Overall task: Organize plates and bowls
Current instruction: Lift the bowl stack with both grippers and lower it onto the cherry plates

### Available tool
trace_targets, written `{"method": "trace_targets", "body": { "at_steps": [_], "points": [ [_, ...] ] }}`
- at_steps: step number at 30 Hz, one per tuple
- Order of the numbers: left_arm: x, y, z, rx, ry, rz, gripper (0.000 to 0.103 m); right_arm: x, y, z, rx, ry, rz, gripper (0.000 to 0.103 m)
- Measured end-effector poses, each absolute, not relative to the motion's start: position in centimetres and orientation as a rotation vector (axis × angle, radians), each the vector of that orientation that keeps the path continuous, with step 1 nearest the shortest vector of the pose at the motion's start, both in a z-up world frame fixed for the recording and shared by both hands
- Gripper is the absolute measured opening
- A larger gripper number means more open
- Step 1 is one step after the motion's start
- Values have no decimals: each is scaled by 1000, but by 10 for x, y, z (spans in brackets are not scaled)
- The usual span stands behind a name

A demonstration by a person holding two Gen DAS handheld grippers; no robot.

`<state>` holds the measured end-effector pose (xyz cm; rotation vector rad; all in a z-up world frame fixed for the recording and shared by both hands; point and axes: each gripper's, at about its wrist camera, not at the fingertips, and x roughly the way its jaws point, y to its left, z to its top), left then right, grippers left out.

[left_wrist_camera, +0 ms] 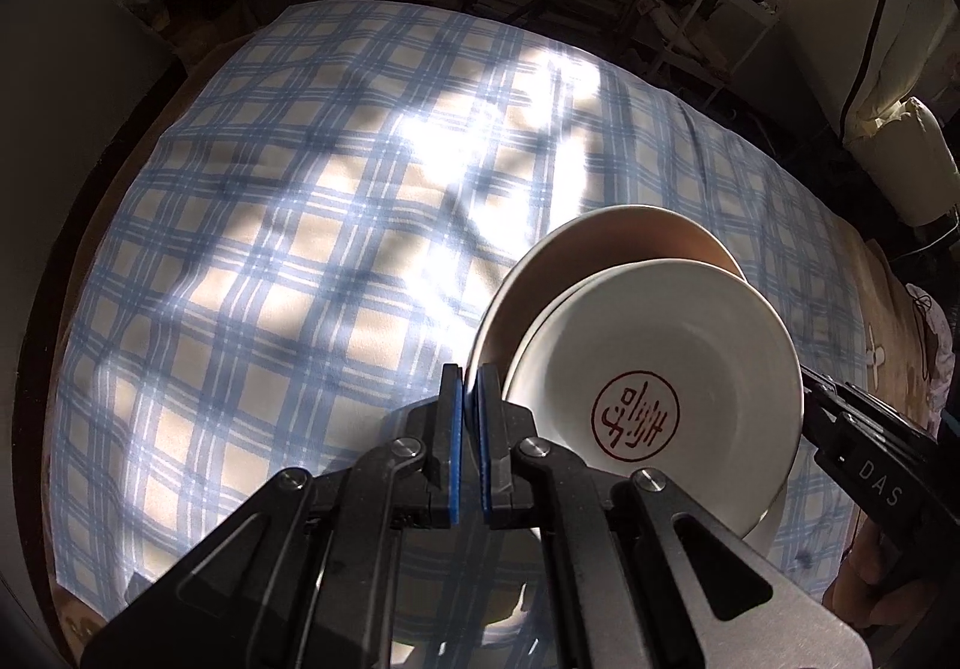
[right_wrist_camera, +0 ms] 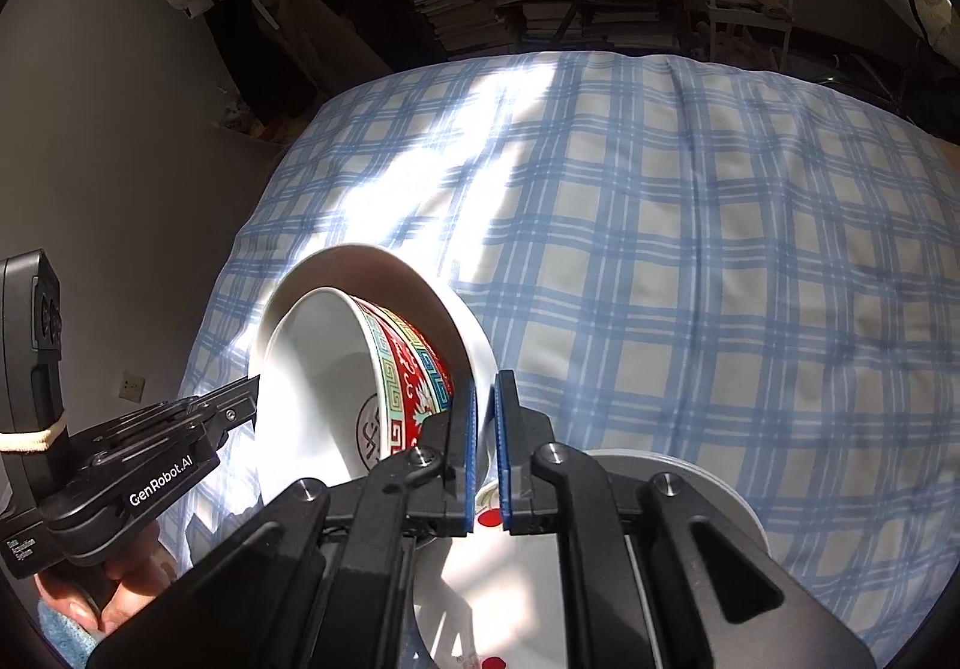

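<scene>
In the right wrist view only — the red-patterned bowl (right_wrist_camera: pixel 414 369) shows.

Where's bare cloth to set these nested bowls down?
The checked cloth is bare ahead and to the right of the nested bowls, up to its far edge by the book stacks. It is crowded near the right gripper: a cherry-print dish and grey plate lie below.

Cluttered home room, checked tablecloth (right_wrist_camera: pixel 690 249), stacked books (right_wrist_camera: pixel 474 21), metal shelving (left_wrist_camera: pixel 738 3)
</scene>
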<state>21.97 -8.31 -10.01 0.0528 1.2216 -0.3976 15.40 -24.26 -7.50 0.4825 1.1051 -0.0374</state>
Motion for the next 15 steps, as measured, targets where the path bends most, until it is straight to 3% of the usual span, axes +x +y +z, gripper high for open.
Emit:
{"method": "trace_targets", "body": {
  "at_steps": [8,15],
  "points": [
    [191,-94,-76,48,1215,-415,2,124,-249,-44,479,1083,-77,9],
    [152,-111,-91,52,1272,-445,2,85,-263,-45,463,1109,-149,9]
  ]
}}
